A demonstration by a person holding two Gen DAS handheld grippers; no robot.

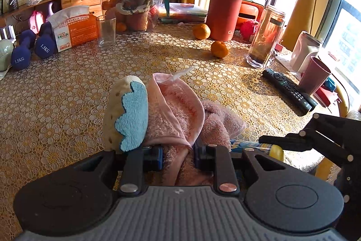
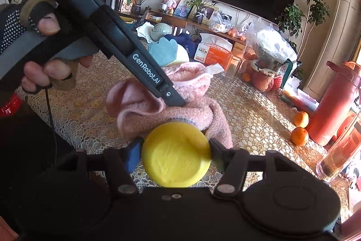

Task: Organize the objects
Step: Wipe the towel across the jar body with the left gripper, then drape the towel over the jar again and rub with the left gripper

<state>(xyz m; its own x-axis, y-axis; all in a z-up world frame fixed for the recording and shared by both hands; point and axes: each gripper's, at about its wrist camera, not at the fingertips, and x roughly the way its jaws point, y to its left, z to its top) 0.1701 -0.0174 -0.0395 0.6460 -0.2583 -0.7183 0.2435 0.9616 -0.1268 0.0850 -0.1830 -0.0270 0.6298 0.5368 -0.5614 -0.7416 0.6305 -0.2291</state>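
Gripping fluffy pink plush bag (image 1: 180,110) w/ left gripper (image 1: 178,156) fingers.

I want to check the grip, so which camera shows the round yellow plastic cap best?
The right wrist view: the round yellow plastic cap faces the lens, clamped by the right gripper. The left wrist view shows only its edge.

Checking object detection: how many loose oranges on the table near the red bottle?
2. One orange sits left of the red bottle; the other orange lies in front of it. More fruit sits bagged further back, partly hidden.
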